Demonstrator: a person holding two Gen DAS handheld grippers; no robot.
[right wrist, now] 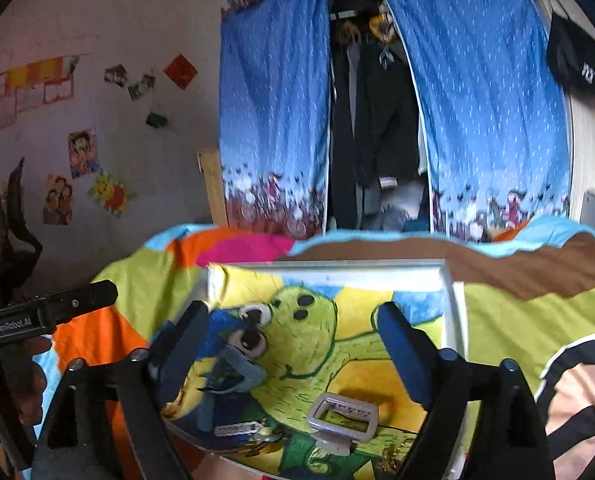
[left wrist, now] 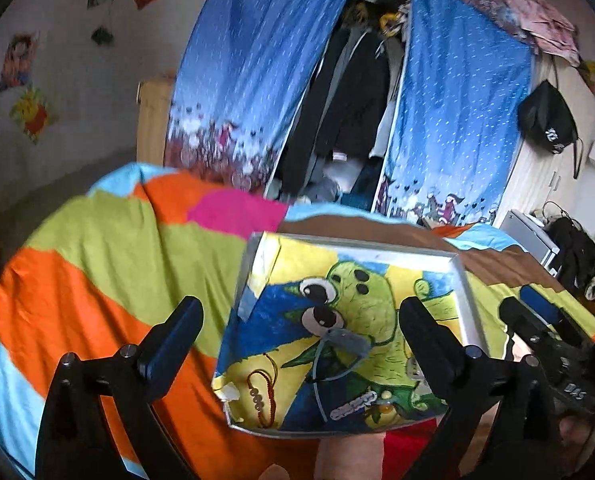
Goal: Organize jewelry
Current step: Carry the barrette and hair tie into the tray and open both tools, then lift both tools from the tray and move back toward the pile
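Both grippers spread wide, nothing between the fingers on either. Left gripper (left wrist: 301,328) hangs above the near left part of the tray (left wrist: 467,300), pads clear of everything. Right gripper (right wrist: 293,340) hangs over the tray's middle, also empty; in the right wrist view the left unit shows as a black bar at the left edge. Tray is a shallow white-rimmed frame with a green cartoon drawing as its floor, lying on a striped bedspread (left wrist: 109,240) in orange, green, pink, blue. Jewelry all sits inside the tray at the near end: a red cord bracelet with beads (left wrist: 263,394) near the left corner, a grey-blue cloth piece with a thin cord (left wrist: 343,344) just right of it toward the middle, a silver chain bracelet (left wrist: 353,404) near the front rim with something small and yellow beside it, too blurred to identify. In the right wrist view a pale grey rectangular clip (right wrist: 341,416) stands to the right of the chain, apart from it. Far side: blue curtains (left wrist: 253,60) parted over dark hanging clothes. Wall on the left carries stickers.
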